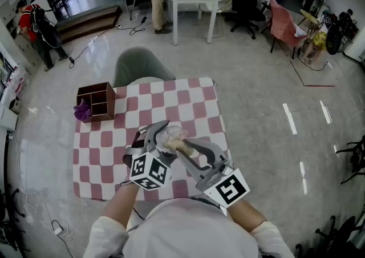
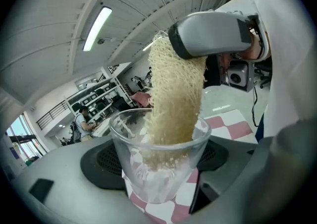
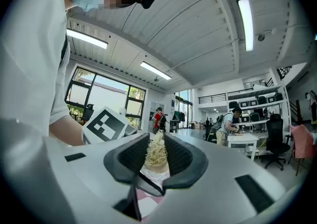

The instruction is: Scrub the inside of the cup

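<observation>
Checked red-and-white cloth covers the tabletop (image 1: 194,103), and both tongs are lifted above its near edge, close to the person's chest. Well off to the left of them sits a wooden organiser (image 1: 97,101) with something purple tucked in it.

The left tongs (image 2: 159,183) are closed onto a clear cup (image 2: 161,141), their dark pads pressing its wall on either side and holding it mouth up. A pale loofah scrubber (image 2: 176,99) stands in the cup, its lower end down near the bottom. Its upper end is pinched by the right tongs (image 3: 156,161), whose pads are drawn in narrowly around the fibres. The right tongs come in above the rim of the cup without touching it.

The scrubbing step looks to be in hand, with the scrubber already inside. The next move probably calls for turning or pumping the loofah against the inner wall while the left tongs grip firmly, since the smooth cup could twist or slip between the pads.
</observation>
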A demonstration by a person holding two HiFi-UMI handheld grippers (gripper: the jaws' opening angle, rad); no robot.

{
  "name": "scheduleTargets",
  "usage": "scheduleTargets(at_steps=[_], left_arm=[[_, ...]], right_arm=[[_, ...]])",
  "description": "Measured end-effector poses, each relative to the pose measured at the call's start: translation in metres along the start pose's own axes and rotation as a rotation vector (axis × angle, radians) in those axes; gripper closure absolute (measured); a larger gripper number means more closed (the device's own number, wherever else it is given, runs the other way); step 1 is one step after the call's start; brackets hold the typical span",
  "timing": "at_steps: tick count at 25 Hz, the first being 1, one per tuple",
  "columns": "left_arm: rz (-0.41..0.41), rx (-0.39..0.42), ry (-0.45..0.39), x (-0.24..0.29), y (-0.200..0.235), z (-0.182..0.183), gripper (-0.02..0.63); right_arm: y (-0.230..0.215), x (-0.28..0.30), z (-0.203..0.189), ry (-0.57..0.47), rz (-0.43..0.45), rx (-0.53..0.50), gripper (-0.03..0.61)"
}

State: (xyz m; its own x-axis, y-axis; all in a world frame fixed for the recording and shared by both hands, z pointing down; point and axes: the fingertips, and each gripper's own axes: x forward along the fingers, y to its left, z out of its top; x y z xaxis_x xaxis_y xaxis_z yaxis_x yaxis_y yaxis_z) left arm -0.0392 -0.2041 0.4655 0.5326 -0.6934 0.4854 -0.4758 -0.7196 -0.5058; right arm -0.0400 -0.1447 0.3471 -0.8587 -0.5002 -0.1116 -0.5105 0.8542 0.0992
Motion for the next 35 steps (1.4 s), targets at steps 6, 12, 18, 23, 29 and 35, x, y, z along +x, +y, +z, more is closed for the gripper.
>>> scheduleTargets(at_steps=[6,12,18,23,29,35], left_arm=[[-0.03,0.024,-0.026,0.0,-0.011,0.009,0.23],[-0.034,0.029,-0.044,-0.003,-0.017,0.014,0.23],[-0.008,0.02,-0.033,-0.004,-0.004,0.009,0.23],[-0.023,0.031,-0.036,-0.003,-0.009,0.01,0.23],[-0.049,0.044,-0.055,-0.004,-0.021,0.017,0.23],[-0.023,0.04,-0.038,-0.005,-0.008,0.009,0.23]], right_arm=[[0.0,0.009,-0.002,0.009,0.023,0.003,0.472],[-0.018,0.008,-0.005,0.033,-0.042,-0.039,0.472],[-0.002,0.006,-0.025,0.12,0.027,-0.014,0.472],[0.0,0.012,-0.014,0.065,0.047,0.072,0.472],[-0.023,0.007,-0.008,0.051,-0.041,0.046,0.472],[-0.009,0.002,-0.027,0.141,0.024,0.035,0.472]])
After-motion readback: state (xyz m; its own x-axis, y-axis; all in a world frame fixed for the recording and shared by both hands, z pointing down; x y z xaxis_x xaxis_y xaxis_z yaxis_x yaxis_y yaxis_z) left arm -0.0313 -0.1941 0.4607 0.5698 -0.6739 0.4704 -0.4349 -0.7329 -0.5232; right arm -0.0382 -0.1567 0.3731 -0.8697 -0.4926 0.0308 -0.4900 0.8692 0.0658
